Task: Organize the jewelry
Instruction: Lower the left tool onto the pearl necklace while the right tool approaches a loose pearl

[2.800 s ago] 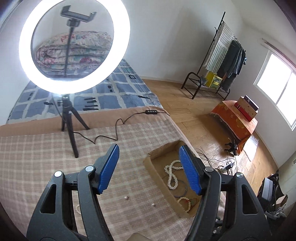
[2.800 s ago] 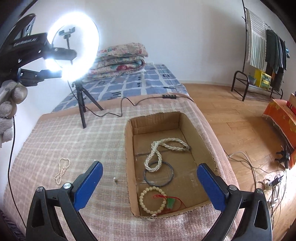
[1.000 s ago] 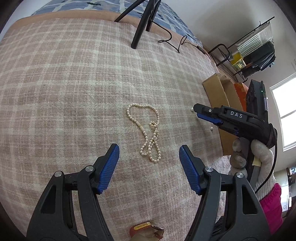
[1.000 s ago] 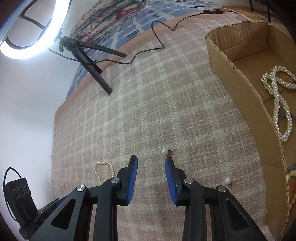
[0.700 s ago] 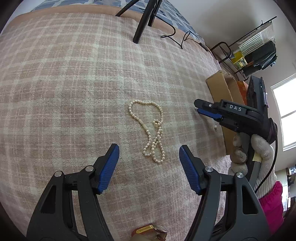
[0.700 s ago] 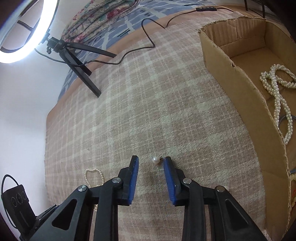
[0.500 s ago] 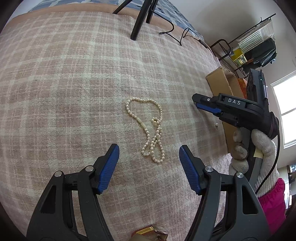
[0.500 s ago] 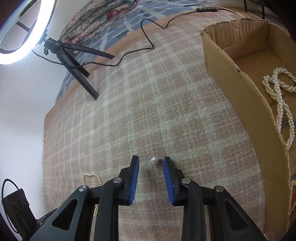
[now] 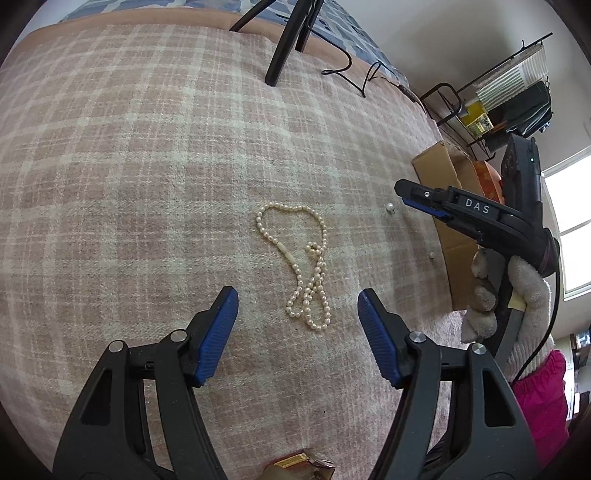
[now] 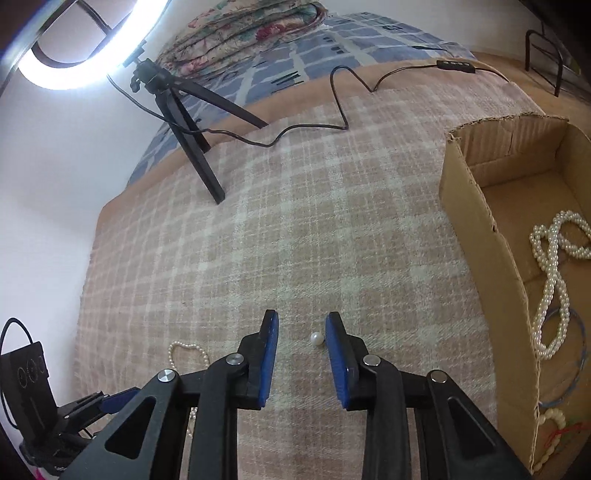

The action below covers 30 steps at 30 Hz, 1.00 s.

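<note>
A pearl necklace [image 9: 299, 266] lies looped on the plaid blanket, just ahead of my open left gripper [image 9: 297, 314]. A pearl earring [image 10: 315, 338] lies on the blanket between the blue pads of my right gripper [image 10: 301, 341], close to the right pad; the jaws are narrowly open around it. The earring also shows in the left wrist view [image 9: 389, 207], in front of the right gripper's tip [image 9: 410, 194]. A second small pearl [image 9: 431, 254] lies near the cardboard box [image 10: 480, 236]. The box holds a long pearl strand [image 10: 554, 280], a thin blue ring [image 10: 580, 350] and a bead bracelet [image 10: 550, 417].
A ring light on a black tripod [image 10: 184, 125] stands at the far side of the blanket, its cable [image 10: 332, 110] trailing across. A bed with folded quilts [image 10: 251, 26] lies behind. A clothes rack [image 9: 498, 96] stands at the right.
My left gripper swung down from the room view to hover over the pearl necklace. My right gripper came down, narrowed its jaws and moved forward until the pearl earring sits between its pads.
</note>
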### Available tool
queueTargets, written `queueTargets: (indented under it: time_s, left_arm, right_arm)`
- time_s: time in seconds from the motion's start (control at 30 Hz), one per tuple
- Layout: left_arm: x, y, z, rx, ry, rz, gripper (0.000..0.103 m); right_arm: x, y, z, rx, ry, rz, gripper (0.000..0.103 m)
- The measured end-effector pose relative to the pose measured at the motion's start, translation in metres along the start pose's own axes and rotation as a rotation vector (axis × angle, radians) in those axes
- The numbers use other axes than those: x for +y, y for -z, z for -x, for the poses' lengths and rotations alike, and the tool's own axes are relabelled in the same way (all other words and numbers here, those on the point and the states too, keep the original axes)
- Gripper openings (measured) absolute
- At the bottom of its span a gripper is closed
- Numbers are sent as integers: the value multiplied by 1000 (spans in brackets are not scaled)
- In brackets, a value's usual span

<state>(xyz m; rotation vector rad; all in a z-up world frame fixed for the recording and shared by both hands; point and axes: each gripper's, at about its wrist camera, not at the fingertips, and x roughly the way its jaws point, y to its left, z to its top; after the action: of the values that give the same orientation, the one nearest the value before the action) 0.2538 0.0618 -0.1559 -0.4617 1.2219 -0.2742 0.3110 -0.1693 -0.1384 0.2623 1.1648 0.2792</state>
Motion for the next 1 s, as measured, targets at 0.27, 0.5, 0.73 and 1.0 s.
queueTargets:
  time_s: [0.27,0.5,0.73,1.0]
  left_arm:
    - [-8,2,-9,11,-14,-35,69]
    - [-15,2,-22,17,-50,-64,69]
    - [-29,0,-40,8,-119,-138,69]
    - [-41,0,-59,-35,-272,-239,53]
  right_arm:
    - [-2,3,-19,57,-45,16,28]
    - [-1,8,-20,75,-42,42,25]
    - [19,13,-25,69,70,202,22]
    - [32,21,-26,47,143,318,20]
